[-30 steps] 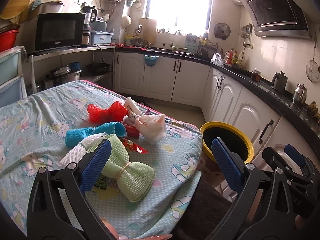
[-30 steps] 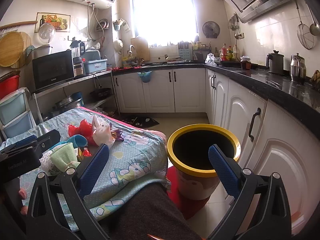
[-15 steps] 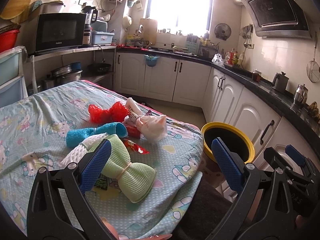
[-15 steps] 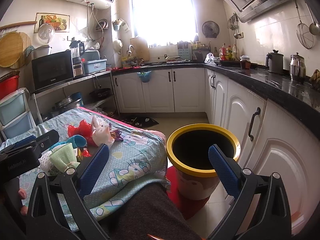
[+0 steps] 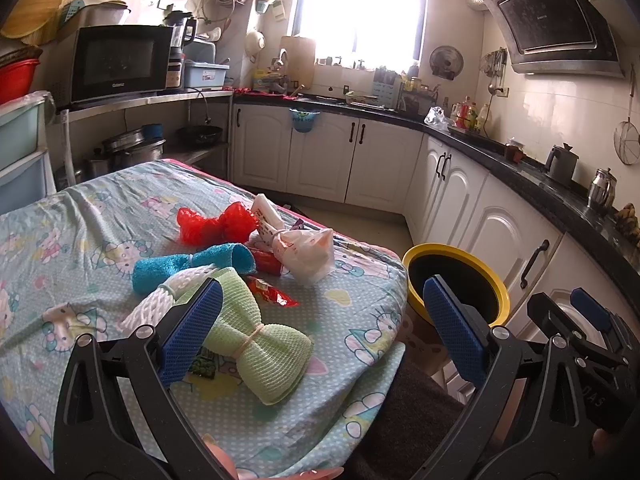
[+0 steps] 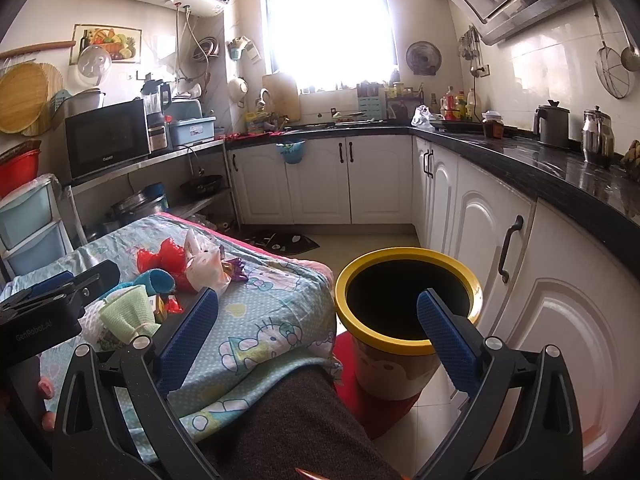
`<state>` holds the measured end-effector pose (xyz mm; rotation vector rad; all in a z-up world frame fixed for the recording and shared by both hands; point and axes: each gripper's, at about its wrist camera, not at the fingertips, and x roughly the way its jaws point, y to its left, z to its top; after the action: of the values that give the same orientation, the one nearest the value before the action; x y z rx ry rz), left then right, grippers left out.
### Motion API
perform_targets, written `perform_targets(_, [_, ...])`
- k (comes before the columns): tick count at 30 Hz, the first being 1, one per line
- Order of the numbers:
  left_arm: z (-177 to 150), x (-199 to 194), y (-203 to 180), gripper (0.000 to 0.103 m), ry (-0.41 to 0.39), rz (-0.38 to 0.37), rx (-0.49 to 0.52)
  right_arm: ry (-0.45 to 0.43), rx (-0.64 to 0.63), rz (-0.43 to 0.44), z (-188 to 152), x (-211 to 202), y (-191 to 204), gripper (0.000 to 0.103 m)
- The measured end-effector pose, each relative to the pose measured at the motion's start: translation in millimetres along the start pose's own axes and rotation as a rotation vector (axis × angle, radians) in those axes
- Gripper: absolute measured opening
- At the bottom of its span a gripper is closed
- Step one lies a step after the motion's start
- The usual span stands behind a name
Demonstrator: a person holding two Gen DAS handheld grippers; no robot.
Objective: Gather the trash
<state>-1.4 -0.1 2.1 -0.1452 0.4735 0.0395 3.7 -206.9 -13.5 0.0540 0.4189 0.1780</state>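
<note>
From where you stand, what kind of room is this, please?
Most likely a home kitchen: a range hood on the wall, a microwave on a shelf, and white cabinets under a dark countertop.

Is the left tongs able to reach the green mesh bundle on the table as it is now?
Probably yes. The left tongs are open, and the green mesh bundle lies just ahead, on top at the near edge of the pile, with nothing covering it.

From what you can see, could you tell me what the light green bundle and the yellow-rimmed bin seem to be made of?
Light green bundle: probably soft foam netting, matte with a waffled mesh texture, cinched by a band. Yellow-rimmed bin: likely smooth plastic, with a slightly glossy rim.
</note>
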Motion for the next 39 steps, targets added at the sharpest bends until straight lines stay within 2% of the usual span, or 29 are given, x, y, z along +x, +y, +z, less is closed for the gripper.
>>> perform_targets(12, [1.0, 4.1, 16.6, 0.092, 0.003, 0.03, -0.03, 0.033, -0.042, 0.062, 1.0, 11.6, 11.6, 0.097])
perform_targets(29, [25.8, -7.3, 111.4, 0.092, -0.04, 0.209, -0.198, 0.136, -0.19, 0.338, 10.8, 44.8, 91.2, 0.097])
perform_targets(35, [25.7, -4.6, 143.0, 0.092, -0.005, 0.228, -0.24, 0.177, -0.239, 0.435, 10.1, 60.5, 120.9, 0.097])
perform_targets(39, [19.3, 6.7, 163.6, 0.092, 0.062, 0.228, -0.274, 0.24, -0.272, 0.491, 3.3, 79.3, 138.8, 0.097])
